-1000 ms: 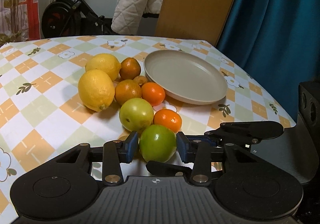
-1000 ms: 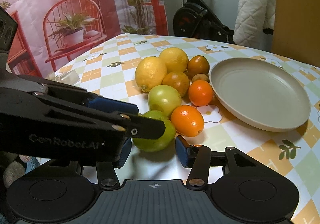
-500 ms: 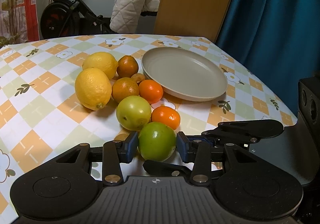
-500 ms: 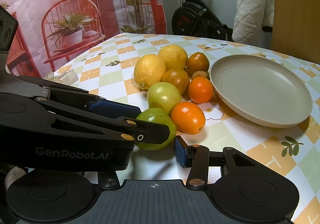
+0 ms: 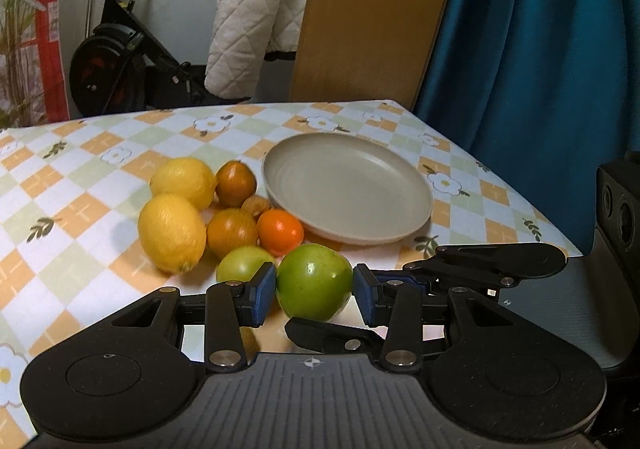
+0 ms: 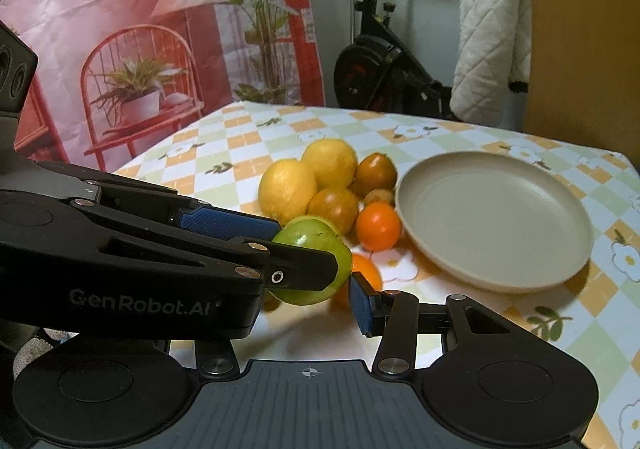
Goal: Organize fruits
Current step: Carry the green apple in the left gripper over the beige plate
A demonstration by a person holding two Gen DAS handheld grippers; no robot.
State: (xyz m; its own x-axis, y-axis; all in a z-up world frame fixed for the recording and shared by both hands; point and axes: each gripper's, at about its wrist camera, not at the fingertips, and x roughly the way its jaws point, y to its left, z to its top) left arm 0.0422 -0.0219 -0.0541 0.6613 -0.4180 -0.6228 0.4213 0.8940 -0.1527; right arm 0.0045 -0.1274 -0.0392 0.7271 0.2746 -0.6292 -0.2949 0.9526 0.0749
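Between the blue pads of the left gripper, a glossy green apple is clamped above the checked tablecloth, smooth and round with a small highlight. Beyond it sit 2 lemons, a paler green fruit, a mandarin and a beige plate. Whether the right gripper is open cannot be told; only 1 of its pads shows.
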